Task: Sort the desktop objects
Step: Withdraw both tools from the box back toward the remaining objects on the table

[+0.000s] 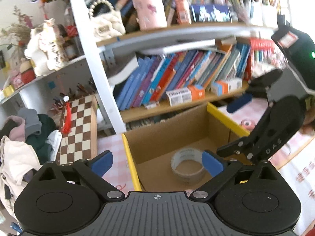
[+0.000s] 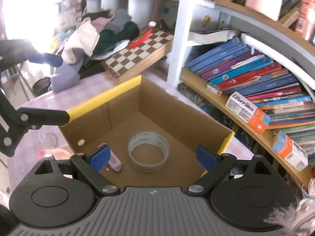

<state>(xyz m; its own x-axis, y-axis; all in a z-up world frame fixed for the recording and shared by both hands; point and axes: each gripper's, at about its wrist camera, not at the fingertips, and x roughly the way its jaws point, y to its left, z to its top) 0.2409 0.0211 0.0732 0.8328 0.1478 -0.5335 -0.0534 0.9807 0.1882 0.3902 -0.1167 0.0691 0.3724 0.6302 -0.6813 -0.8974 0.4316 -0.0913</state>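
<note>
A cardboard box (image 2: 126,116) with yellow-taped rims stands on the pink checked table. A roll of clear tape (image 2: 148,150) lies flat on its floor, and a small pink object (image 2: 115,162) lies beside it to the left. My right gripper (image 2: 152,158) is open and empty, above the box's near side. In the left wrist view the box (image 1: 169,135) holds the tape roll (image 1: 187,166). My left gripper (image 1: 157,162) is open and empty, above the box's near left corner. The right gripper (image 1: 254,98) shows at the right of that view.
A bookshelf (image 2: 256,82) full of leaning books and small cartons stands right behind the box. A wooden chessboard (image 2: 139,53) and a heap of clothes (image 2: 102,33) lie at the back left. A pink round object (image 1: 247,123) sits on the table beyond the box.
</note>
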